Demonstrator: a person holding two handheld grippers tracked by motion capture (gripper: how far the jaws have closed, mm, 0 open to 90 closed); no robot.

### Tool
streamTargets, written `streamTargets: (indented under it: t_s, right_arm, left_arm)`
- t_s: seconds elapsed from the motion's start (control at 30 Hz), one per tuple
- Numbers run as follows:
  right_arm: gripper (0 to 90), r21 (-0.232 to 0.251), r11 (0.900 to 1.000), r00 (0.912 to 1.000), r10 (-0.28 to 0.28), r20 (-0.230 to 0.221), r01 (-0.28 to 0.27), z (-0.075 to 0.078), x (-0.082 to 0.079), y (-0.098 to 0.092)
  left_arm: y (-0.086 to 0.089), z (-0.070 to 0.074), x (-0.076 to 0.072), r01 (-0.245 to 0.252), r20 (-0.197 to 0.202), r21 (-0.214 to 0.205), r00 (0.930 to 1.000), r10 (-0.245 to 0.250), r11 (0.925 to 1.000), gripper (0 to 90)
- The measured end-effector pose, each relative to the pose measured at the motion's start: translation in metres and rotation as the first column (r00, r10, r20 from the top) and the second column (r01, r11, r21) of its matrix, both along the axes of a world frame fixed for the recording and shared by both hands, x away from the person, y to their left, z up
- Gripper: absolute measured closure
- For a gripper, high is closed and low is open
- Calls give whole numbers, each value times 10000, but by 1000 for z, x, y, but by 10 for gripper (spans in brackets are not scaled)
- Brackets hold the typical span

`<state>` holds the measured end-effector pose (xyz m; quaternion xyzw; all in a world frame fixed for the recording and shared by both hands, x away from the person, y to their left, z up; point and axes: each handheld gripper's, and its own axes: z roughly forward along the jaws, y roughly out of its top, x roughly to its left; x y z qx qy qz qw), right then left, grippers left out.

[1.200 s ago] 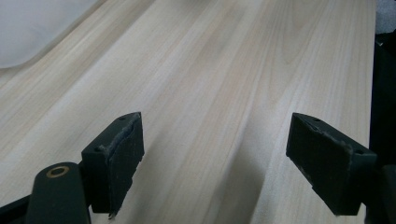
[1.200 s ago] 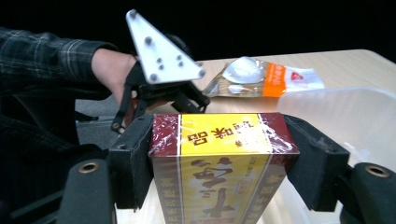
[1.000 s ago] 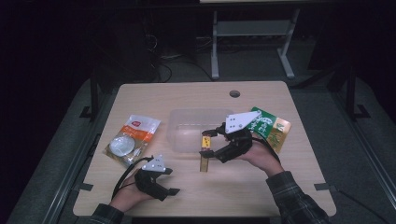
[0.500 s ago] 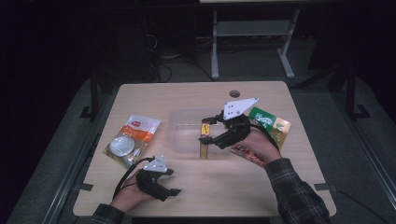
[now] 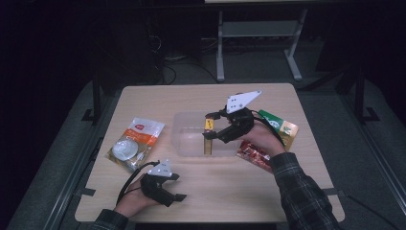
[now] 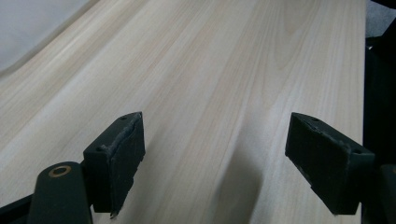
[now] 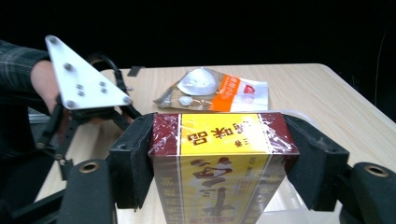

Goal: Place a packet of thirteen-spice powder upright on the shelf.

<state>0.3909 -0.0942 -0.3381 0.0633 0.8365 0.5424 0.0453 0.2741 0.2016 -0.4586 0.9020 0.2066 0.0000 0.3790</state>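
Gripper [image 7: 219,154] (jaws clamped) around box [image 7: 223,154]

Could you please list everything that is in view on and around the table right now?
Box: one, yellow and dark red, wrapped in film, held upright over the clear tray.
Tray: one, clear plastic, middle of the table.
Orange-and-white packet: one, see-through end with a white round thing, left of the tray.
Green packet: one, green and tan, right of the tray.
Red packet: one, red, near the tray's right front corner.
Table: one, light wood.
Metal frame: one, grey, on the floor behind the table.
Left gripper: black, open, at the table's near left.
Right gripper: black, shut on the box.
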Motion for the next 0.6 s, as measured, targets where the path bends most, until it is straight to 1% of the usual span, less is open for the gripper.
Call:
streamTargets:
  t_s: [0.03, 0.07, 0.1, 0.13, 0.17, 0.2, 0.23, 0.27, 0.3, 0.37, 0.4, 0.43, 0.5, 0.6]
  right_arm:
    - [311, -69, 10000, 10000, 39, 17, -38, 0, 3, 0]
    - [312, -60, 10000, 10000, 46, -64, -46, 0, 7, 1]
    - [311, -21, 10000, 10000, 39, -19, -39, 0, 9, 1]
    - [311, -71, 9999, 9999, 97, -113, -98, -1, 12, 1]
    - [311, -71, 9999, 9999, 97, -113, -98, -1, 12, 1]
    - [312, -193, 9998, 9999, 105, -65, -106, -1, 16, 2]
    - [312, -193, 9998, 9999, 105, -65, -106, -1, 16, 2]
    - [312, -218, 9997, 9999, 138, 28, -138, -2, 18, 2]
    - [312, -233, 9996, 9999, 132, -38, -133, -2, 20, 2]
    - [312, -182, 9998, 9999, 111, -24, -112, -1, 24, 2]
    - [313, 28, 10000, 10000, 70, 70, -70, -2, 27, 1]
    - [312, 116, 9999, 10000, 69, 64, -70, -2, 28, 0]
    - [312, 149, 9999, 10000, 39, 47, -40, -4, 31, -1]
    - [312, 53, 10000, 10000, 11, 53, -12, -7, 34, -4]
  left_arm:
    - [0, 0, 0, -8, -16, -49, 10000, 7, 10000, 194]
    - [0, 0, 0, -2, 24, -137, 10000, 2, 9999, 193]
    - [0, 0, 0, 19, 35, -121, 10000, -18, 9999, 193]
    - [0, 0, 0, 19, 35, -121, 10000, -18, 9999, 193]
    - [0, 0, 1, 17, 34, -153, 10000, -16, 9999, 193]
    - [0, 0, 1, 9, 28, -151, 10000, -9, 9999, 189]
    - [0, 0, 1, 9, 28, -151, 10000, -9, 9999, 187]
    - [0, 0, 1, 9, 43, -168, 10000, -8, 9999, 187]
    - [1, 1, 1, 6, 81, -149, 10000, -5, 9999, 184]
    - [1, 1, 1, -22, 119, -196, 9999, 25, 9998, 177]
    - [1, 0, 1, -146, 99, -294, 9998, 149, 9995, 174]
    - [1, 0, 1, -163, 99, -297, 9998, 166, 9994, 172]
    - [1, 0, 1, -129, 70, -240, 9999, 131, 9996, 172]
    - [1, 0, 1, -104, 75, -260, 9999, 106, 9996, 172]
